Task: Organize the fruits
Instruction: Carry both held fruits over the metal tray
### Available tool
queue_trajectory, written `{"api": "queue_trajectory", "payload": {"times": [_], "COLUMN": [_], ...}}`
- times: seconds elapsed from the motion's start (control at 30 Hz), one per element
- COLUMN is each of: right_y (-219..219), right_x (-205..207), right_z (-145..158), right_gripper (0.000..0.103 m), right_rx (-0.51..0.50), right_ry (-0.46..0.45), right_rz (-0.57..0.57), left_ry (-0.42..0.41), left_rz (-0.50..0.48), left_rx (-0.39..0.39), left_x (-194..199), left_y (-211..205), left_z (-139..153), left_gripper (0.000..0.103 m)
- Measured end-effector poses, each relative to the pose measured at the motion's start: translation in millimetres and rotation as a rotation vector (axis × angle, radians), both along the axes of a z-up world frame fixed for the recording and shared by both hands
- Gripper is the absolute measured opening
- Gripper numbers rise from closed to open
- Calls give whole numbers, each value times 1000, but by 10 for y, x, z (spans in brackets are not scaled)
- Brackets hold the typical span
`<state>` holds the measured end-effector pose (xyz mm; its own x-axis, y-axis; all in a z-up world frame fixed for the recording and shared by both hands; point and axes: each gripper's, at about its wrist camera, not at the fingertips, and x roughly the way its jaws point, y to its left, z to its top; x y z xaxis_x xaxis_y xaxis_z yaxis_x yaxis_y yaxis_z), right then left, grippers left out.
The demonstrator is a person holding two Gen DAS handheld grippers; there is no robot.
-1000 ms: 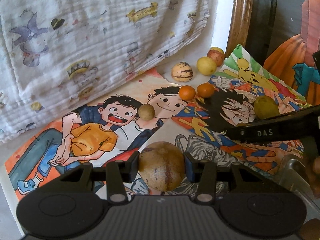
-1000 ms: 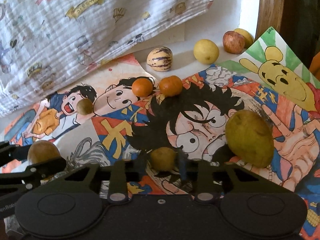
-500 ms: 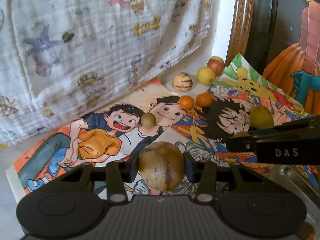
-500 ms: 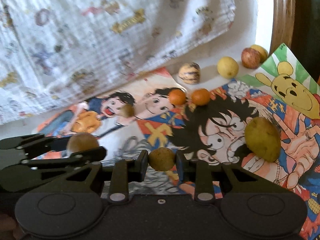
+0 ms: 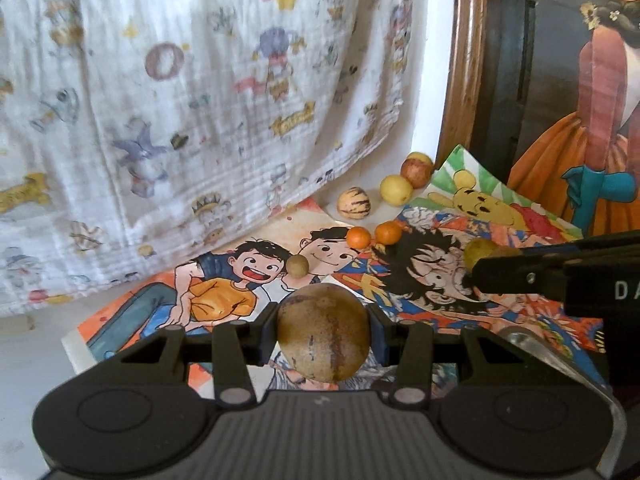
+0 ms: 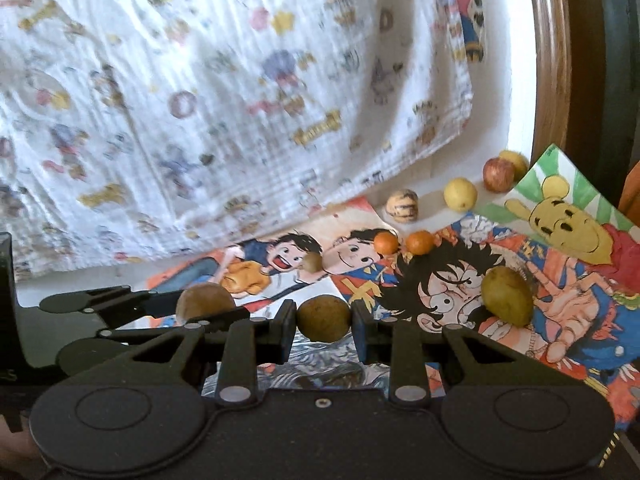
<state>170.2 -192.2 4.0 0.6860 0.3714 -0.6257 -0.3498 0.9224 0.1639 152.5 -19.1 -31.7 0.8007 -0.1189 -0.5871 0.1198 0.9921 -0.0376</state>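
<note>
Fruits are split between my two grippers and the counter: my left gripper (image 5: 323,338) has its fingers pinching a large brownish fruit (image 5: 323,334) by its sides, lifted clear of the cartoon posters (image 5: 224,292), and my right gripper (image 6: 324,320) has its fingers pinching a smaller round brown fruit (image 6: 324,319) the same way. In the right wrist view I can see the left gripper just to the left of mine, its load at about the same height. Left on the posters are a yellow-green oval fruit (image 6: 507,297), two small oranges (image 6: 403,242) side by side, and a small brown ball-shaped fruit (image 5: 297,267); past the paper's edge, near the hanging printed cloth (image 5: 200,120), sit a striped fruit (image 5: 353,201), a yellow fruit (image 5: 395,189) and a reddish apple (image 5: 416,171) with another yellowish one tucked behind it. I judge the step in hand to be the carry, with both pieces picked up and waiting for a drop-off. A curved metal rim (image 5: 560,364) shows low on the right in the left wrist view, possibly a bowl or tray, though I cannot tell for sure. The next move calls for bringing each gripper over that container in turn, lowering before I let the fingers spread so the round fruit does not roll off, and keeping the two grippers from bumping each other.
</note>
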Motion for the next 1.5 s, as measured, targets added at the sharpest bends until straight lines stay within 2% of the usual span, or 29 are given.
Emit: {"api": "queue_trajectory", "payload": {"times": [0.37, 0.8, 1.1, 1.5], "right_y": [-215, -451, -676, -880], "right_x": [-802, -1534, -1855, -1849], "right_z": [462, 640, 490, -72], "right_gripper": [31, 31, 31, 31], "right_rx": [25, 36, 39, 47], "right_ry": [-90, -136, -112, 6], "right_rz": [-24, -74, -127, -163], "left_ry": [-70, -83, -49, 88], "left_rz": [-33, -109, -171, -230], "left_rx": [-11, -38, -20, 34], "left_x": [-647, -1248, -1511, -1599], "left_y": [-88, -368, -612, -900], "left_z": [406, 460, 261, -359], "left_gripper": [50, 50, 50, 50]}}
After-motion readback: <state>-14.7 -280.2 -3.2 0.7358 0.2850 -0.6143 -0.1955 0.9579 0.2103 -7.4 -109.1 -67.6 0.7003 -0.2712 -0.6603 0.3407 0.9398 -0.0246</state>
